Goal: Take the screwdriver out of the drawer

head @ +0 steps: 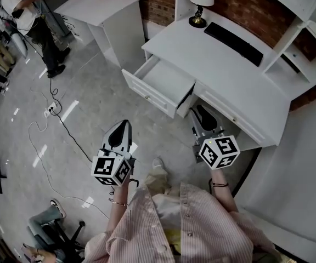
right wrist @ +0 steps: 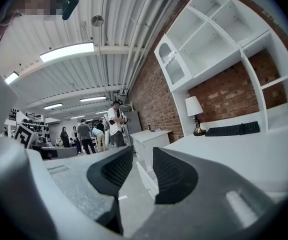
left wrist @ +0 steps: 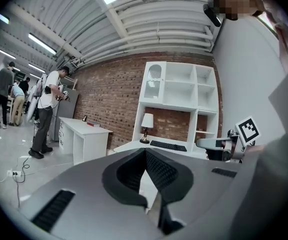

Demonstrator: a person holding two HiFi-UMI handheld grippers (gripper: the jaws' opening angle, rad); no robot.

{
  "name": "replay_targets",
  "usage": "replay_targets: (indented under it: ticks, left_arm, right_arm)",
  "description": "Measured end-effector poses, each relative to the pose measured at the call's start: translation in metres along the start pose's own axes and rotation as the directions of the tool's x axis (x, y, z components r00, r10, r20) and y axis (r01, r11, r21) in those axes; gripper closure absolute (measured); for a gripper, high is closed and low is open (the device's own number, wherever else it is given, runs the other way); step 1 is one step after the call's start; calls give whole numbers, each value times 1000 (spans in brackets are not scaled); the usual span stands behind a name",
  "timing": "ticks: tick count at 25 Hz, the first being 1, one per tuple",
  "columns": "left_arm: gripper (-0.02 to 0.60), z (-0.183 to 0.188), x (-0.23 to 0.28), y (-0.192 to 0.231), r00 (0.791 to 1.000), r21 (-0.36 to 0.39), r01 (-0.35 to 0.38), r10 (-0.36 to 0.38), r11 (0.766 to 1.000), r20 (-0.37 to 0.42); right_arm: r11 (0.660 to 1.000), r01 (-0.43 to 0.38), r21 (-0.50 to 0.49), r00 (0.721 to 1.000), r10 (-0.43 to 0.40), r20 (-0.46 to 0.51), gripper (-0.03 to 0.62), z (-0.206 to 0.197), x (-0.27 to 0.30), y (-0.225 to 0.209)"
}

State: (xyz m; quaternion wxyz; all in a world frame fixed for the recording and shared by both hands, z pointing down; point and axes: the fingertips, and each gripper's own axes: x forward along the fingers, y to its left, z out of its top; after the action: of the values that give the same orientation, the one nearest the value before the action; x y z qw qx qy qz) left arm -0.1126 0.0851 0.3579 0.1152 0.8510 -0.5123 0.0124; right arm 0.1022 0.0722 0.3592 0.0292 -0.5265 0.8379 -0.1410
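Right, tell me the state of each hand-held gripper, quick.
Left hand-held gripper: closed, nothing between its jaws.
Right hand-held gripper: open, empty.

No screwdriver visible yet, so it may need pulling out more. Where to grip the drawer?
Grip the front panel by its top edge, coming from above on the person's side. Put one of the right gripper's open jaws inside and one outside. The panel looks like a thin upright board with its top edge free.
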Motion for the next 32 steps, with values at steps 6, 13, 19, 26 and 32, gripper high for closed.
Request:
replay_targets:
  ticks: [6,13,19,26,32]
  left_arm:
    - [581,3,49,37,999,-20,23,-23,1000,-24]
    - [581,1,87,66,998,-32,42,-43,999,-46]
    - [581,-4,111,87,996,-63,41,-45,997,-76]
    - [581,-24,152,105,990,-109,36,-50,993,-132]
    - [581,-35,201,121,980,-153,28,-57,988,-191]
  right_arm:
    - [1000,6,22,999,-5,-37,484,-4,60,-14]
    - [1000,1,31,998,1,-70,485,-10,108,-26]
    - [999,6,38,994,-2,-113,485,-17,139,-37]
    - [998,4,59,984,7,-176,485,-35,181,-60]
    - [998,-21,66,965,38,-258,485,-50,229,-83]
